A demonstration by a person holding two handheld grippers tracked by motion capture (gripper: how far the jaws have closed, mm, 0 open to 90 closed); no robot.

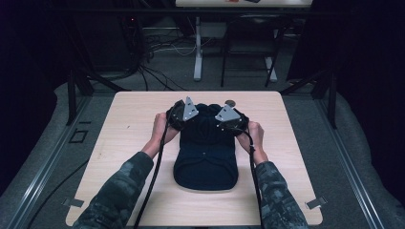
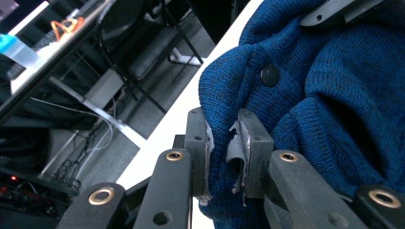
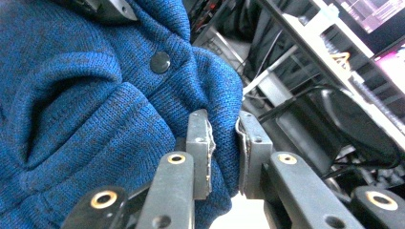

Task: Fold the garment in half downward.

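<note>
A dark blue knitted garment (image 1: 206, 157) lies folded in the middle of the light wooden table (image 1: 129, 129). My left gripper (image 1: 183, 113) and right gripper (image 1: 229, 117) hold its far end, one at each corner. In the left gripper view the left gripper (image 2: 223, 133) is shut on a fold of the blue knit (image 2: 325, 95), close to a dark button (image 2: 270, 74). The right gripper (image 3: 224, 129) likewise pinches the knit (image 3: 71, 95) between its pads, below a button (image 3: 159, 61). The held edge is bunched and lifted off the table.
A small round object (image 1: 230, 102) lies on the table just beyond the garment. Metal clips (image 1: 74, 202) sit at the table's front corners. Past the far edge stand desk legs (image 1: 197, 52), a chair frame (image 1: 248, 52) and loose cables (image 1: 153, 71) on the floor.
</note>
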